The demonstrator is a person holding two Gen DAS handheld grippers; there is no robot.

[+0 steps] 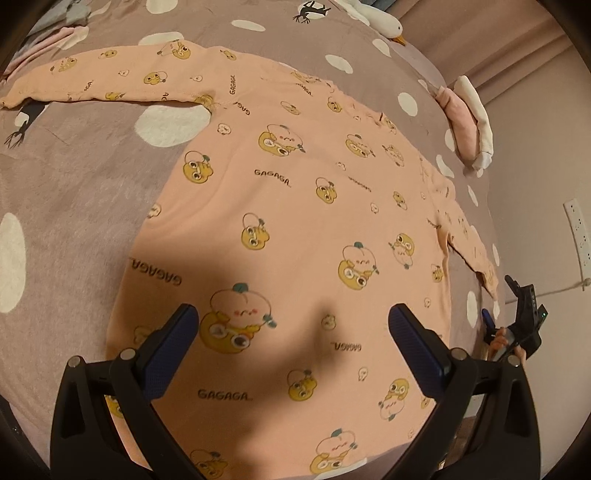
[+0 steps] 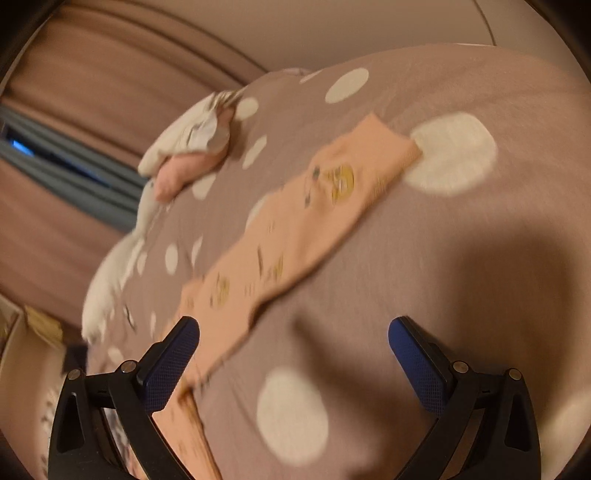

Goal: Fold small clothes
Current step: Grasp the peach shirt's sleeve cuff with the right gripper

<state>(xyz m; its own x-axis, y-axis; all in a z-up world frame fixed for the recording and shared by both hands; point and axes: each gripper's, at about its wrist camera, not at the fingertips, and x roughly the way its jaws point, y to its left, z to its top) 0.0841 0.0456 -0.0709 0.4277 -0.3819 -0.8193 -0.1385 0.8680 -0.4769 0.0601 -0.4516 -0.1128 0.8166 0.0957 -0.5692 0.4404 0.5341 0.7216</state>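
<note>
A soft peach top (image 1: 295, 206), printed with yellow cartoon faces, lies spread flat on the bed (image 1: 74, 192), whose mauve cover has white dots. The left gripper (image 1: 293, 328) hovers wide over its near hem; the right gripper (image 2: 293, 339) gapes wide, empty, beside one blurred sleeve (image 2: 295, 229).

left gripper (image 1: 293, 332) jaws spread wide, empty, right gripper (image 2: 293, 343) likewise spread wide, holding nothing

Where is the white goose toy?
In the left wrist view, the goose toy lies at the far top edge of the dotted bedspread, beyond the peach shirt.
</note>
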